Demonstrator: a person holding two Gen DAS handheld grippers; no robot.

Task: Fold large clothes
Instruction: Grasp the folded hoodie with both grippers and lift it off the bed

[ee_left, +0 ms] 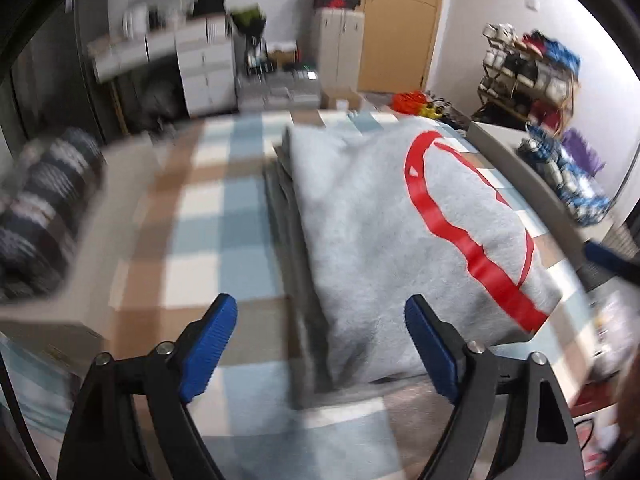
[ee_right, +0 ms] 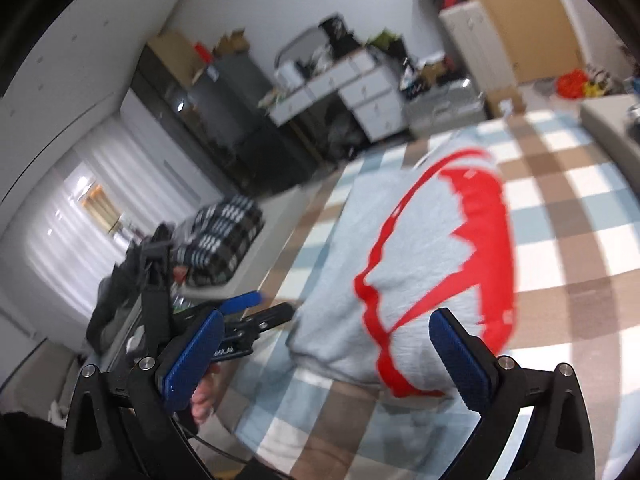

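Left wrist view showed a grey sweatshirt (ee_left: 380, 216) with a red printed emblem (ee_left: 452, 220) lying folded into a thick rectangular bundle on a bed covered by a blue, tan and white checked sheet (ee_left: 200, 208). Its long axis ran away from the camera toward the far end of the bed, and stacked folded edges showed along its left side. The left gripper (ee_left: 320, 344) hung above the near end with its blue fingers (ee_left: 208, 348) spread wide and released, nothing between them.

Right wrist view showed the same bundle from the side, with the emblem facing up. The right gripper (ee_right: 320, 360) hovered over the near edge, its fingers (ee_right: 460, 360) likewise apart and empty; the left gripper appeared beyond it at the left, next to the person's hand (ee_right: 204, 396). A dark plaid folded item (ee_right: 220, 236) sat well apart on a pale ledge beside the bed.

The fleece looked soft, thick and light, likely to sag and unfold if lifted by one layer. A sound hold would probably pinch all layers at two corners of a short end, or scoop under the bundle's long sides
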